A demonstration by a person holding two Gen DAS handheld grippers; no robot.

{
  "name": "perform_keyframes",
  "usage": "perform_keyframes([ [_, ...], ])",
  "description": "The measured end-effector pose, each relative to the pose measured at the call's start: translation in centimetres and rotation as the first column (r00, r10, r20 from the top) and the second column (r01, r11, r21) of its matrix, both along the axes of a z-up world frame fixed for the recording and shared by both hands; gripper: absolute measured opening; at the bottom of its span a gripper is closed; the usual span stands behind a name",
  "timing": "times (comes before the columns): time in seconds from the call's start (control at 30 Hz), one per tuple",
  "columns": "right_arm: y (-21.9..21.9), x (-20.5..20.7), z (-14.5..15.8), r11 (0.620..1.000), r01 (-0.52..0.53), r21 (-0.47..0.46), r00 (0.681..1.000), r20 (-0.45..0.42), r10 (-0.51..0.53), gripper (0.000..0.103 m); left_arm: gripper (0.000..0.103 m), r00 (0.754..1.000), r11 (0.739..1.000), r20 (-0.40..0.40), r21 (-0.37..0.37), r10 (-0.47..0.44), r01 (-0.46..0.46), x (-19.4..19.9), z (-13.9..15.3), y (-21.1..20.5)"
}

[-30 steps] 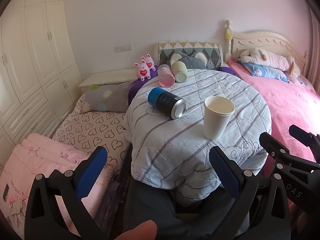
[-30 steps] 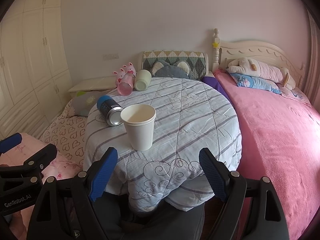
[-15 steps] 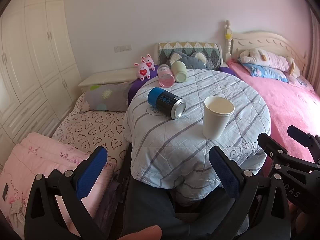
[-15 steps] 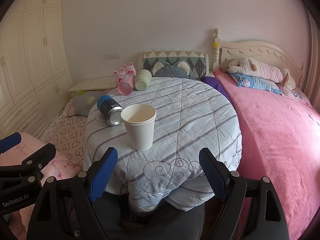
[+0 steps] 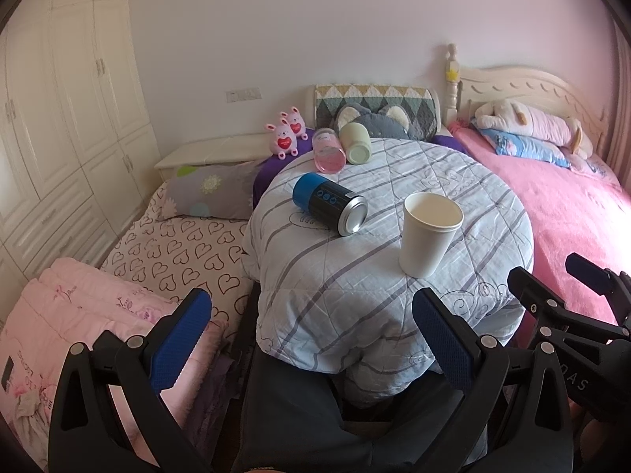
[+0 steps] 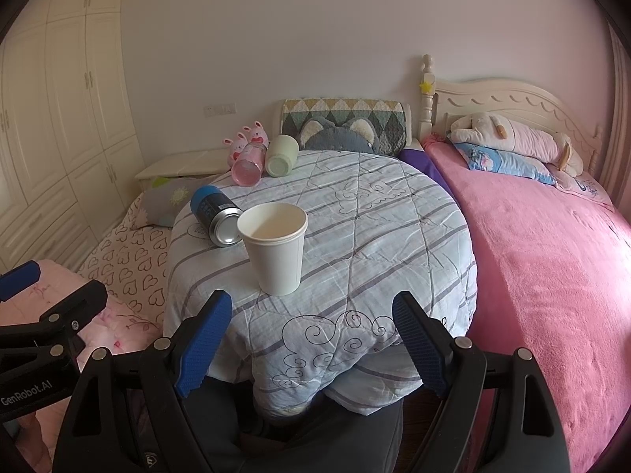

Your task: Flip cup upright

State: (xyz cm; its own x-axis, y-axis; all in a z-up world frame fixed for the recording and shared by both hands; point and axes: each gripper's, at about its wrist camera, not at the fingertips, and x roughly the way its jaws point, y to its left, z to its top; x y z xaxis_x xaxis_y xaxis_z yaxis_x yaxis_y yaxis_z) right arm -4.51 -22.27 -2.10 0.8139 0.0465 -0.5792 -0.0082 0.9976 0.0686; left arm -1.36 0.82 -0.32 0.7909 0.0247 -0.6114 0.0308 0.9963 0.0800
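Standing upright: one white paper cup (image 6: 276, 251); lying sideways: three cups (image 6: 215, 218).

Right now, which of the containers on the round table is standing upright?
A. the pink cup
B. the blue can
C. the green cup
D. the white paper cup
D: the white paper cup stands with its mouth up, while the blue can, the pink cup and the green cup lie on their sides.
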Motion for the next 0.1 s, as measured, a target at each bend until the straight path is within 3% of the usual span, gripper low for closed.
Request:
perform_keyframes([
  [0.1,0.01,-0.03,-0.11,1.0,-0.001,0.001,1.0,-0.001,0.001,0.085,0.103,1.0,1.0,-0.007,-0.005,-0.004,0.004,0.01,-0.05,0.06],
])
